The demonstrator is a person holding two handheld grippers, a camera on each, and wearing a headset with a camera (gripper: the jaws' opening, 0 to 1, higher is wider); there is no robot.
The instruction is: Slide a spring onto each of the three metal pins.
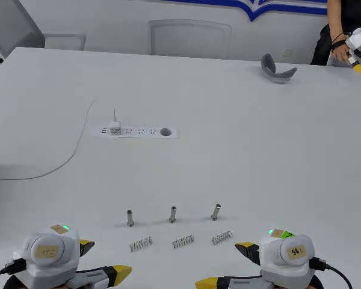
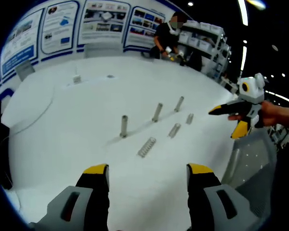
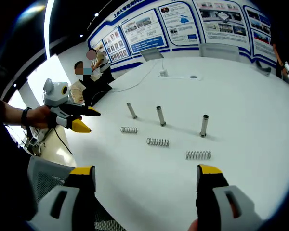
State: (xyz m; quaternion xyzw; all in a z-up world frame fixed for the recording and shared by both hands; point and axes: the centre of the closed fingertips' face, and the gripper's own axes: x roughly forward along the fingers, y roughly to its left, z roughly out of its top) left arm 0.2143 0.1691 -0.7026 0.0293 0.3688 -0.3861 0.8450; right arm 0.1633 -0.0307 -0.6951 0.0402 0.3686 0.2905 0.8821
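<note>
The left tool (image 1: 103, 259), white-bodied with black, yellow-tipped jaws, is held open and empty over the near left edge of the wide white desk (image 1: 240, 156). The broad gap between its jaws is seen plainly in the left gripper view. The right tool (image 1: 224, 264), of the same build, is held over the near right edge, its jaws likewise spread with nothing between them. Neither tool is touching any part.

Just beyond the two tools, three small coiled steel springs are laid flat on the desk in a row: the left spring (image 1: 141, 244), the middle spring (image 1: 183, 241) and the right spring (image 1: 222, 237). A little behind each spring a short silver metal pin is stood upright: the left pin (image 1: 130, 218), the middle pin (image 1: 172, 214) and the right pin (image 1: 216, 211). All three pins are bare, and each spring lies near its pin but apart from it.

Farther back, a long white power strip (image 1: 141, 132) is laid on the desk with a small white adapter (image 1: 115, 126) plugged into it, and a thin grey cable (image 1: 72, 158) is trailed off to the left. A grey curved object (image 1: 278, 68) is placed near the far right edge.
</note>
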